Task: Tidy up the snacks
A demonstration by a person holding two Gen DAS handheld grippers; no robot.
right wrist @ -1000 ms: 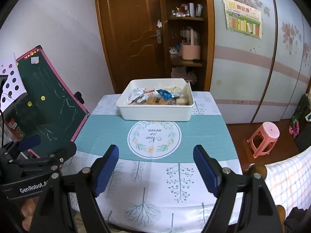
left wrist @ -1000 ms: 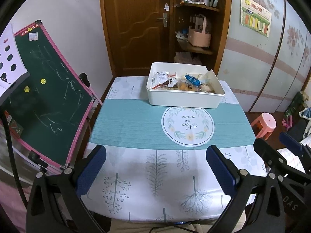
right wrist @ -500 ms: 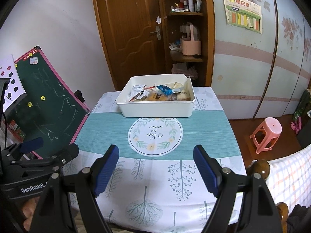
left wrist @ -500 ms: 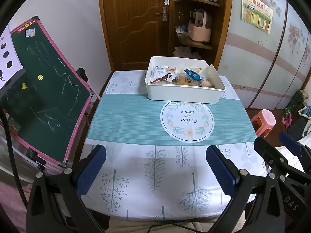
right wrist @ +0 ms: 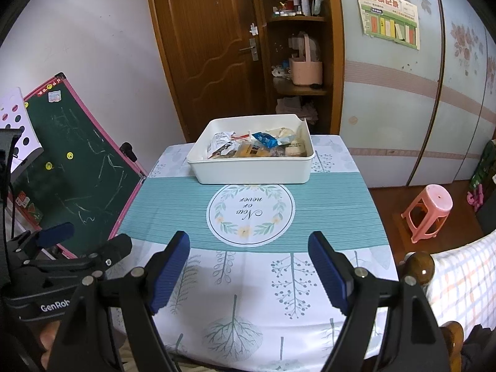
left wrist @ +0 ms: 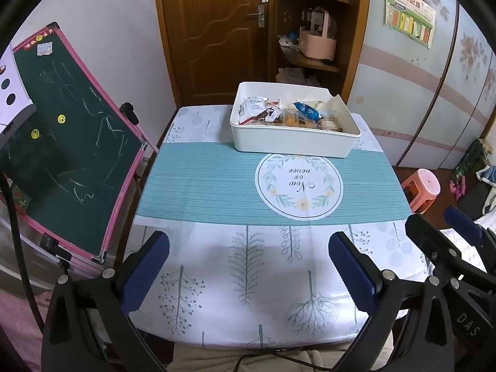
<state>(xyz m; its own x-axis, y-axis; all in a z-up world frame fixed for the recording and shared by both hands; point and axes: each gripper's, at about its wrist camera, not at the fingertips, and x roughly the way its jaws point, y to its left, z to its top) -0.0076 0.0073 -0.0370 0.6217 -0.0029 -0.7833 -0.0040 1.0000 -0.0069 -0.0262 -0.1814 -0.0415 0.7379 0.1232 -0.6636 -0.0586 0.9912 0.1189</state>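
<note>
A white bin (left wrist: 291, 145) (right wrist: 254, 172) full of wrapped snacks (left wrist: 288, 114) (right wrist: 257, 145) stands at the far end of the table, partly on the teal runner. My left gripper (left wrist: 248, 251) hovers open over the near part of the tablecloth, nothing between its blue pads. My right gripper (right wrist: 248, 248) is likewise open and empty, held over the near edge, well short of the bin. In the right wrist view the left gripper's body (right wrist: 62, 260) shows at the lower left; in the left wrist view the right gripper's body (left wrist: 449, 248) shows at the right edge.
The table wears a leaf-print cloth (left wrist: 248, 263) with a teal runner (left wrist: 201, 186). A pink-framed chalkboard (left wrist: 71, 142) leans at the table's left side. A pink stool (right wrist: 429, 210) stands on the floor to the right. Behind are a wooden door and shelves (right wrist: 297, 62).
Both views tilted slightly upward, so the bin and table sit a little lower in frame. Both grippers stay open and nothing was taken hold of.
</note>
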